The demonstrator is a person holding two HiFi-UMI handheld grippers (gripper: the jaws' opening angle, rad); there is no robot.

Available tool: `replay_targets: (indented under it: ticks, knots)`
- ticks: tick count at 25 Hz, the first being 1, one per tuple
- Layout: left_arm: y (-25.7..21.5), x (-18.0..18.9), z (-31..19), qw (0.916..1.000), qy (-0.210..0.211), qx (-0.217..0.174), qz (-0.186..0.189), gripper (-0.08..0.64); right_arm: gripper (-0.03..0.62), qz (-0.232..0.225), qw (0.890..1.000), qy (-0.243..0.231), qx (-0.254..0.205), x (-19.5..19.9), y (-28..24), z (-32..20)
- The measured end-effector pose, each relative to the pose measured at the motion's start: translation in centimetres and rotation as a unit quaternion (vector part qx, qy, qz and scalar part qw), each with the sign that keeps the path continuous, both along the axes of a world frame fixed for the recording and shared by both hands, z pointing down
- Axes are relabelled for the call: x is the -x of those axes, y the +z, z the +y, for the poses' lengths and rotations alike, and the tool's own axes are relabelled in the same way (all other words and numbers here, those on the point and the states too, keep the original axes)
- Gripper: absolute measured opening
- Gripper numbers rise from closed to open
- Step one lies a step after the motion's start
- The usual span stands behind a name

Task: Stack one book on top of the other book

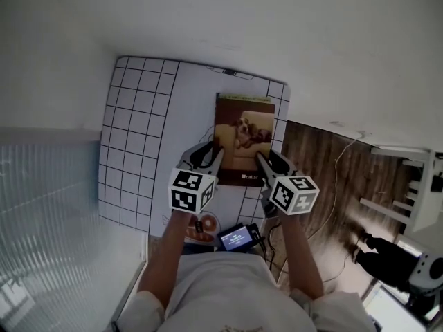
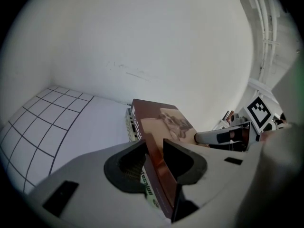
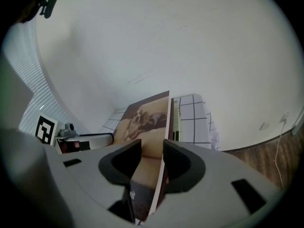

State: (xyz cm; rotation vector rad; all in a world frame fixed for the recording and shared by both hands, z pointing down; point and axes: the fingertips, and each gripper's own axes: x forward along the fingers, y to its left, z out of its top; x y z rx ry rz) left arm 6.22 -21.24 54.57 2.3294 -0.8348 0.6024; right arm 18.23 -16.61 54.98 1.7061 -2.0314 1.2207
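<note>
A brown book with a dog on its cover lies lengthwise over a second book, whose green edge shows at the far end. In the left gripper view the lower book's white and green spine sits just under the brown cover. My left gripper is shut on the brown book's near left edge, and my right gripper is shut on its near right edge. The cover's edge runs between the jaws in both the left gripper and right gripper views. Whether the brown book rests fully on the lower one I cannot tell.
The books are on a white table with a black grid mat, close to a white wall. Wooden floor with a white cable lies to the right. A small lit device and a round orange item sit by the person's body.
</note>
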Motion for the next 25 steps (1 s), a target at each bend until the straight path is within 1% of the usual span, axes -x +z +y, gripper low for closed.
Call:
replay_targets:
  ticks: [11,14,19,21,25]
  knots:
    - [0.4,-0.6,-1.5,1.0,-0.001,0.002,-0.004,0.123,0.146,0.003,1.0,0.006,0.003,-0.5,0.4,-1.5]
    - [0.7,-0.5,-1.8,1.0,0.001,0.008,-0.004,0.123,0.146,0.005,1.0,0.004,0.005,-0.4,0.6,-1.8]
    - [0.8,-0.6,-1.9,1.0,-0.003,0.006,-0.004,0.123,0.146,0.003,1.0,-0.002,0.004,-0.5,0.7,-2.2]
    - [0.7,-1.1,-2.0,1.0,0.004,0.003,-0.002,0.123,0.146,0.008,1.0,0.002,0.005,-1.1,0.7,-2.2]
    - [0.8,-1.0,-2.0,0.9999,0.014,0.001,0.002,0.123,0.149,0.009,1.0,-0.001,0.009,-1.0,1.1,-2.3]
